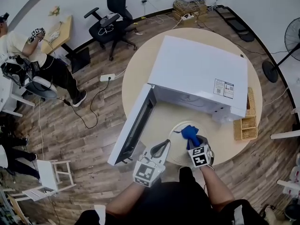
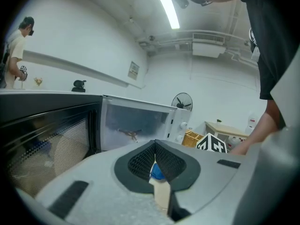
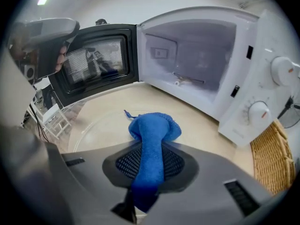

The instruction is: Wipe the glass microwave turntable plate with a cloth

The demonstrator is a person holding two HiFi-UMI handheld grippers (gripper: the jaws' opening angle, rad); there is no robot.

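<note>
The clear glass turntable plate [image 1: 183,123] [image 3: 96,125] lies flat on the round beige table [image 1: 140,74] in front of the open white microwave [image 1: 201,71] [image 3: 197,55]. A blue cloth [image 1: 190,134] [image 3: 154,125] rests bunched on the plate, and my right gripper [image 1: 194,142] [image 3: 152,146] is shut on its tail. My left gripper [image 1: 165,144] [image 2: 155,144] is shut, its tips at the plate's left rim. No glass shows between its jaws, so I cannot tell whether it pinches the rim.
The microwave door [image 1: 133,128] [image 3: 93,60] hangs open to the left of the plate, close to my left gripper. A wicker basket [image 1: 246,128] [image 3: 274,158] stands at the table's right edge. A seated person [image 1: 28,55], an office chair [image 1: 112,18] and a fan [image 1: 290,41] are farther off.
</note>
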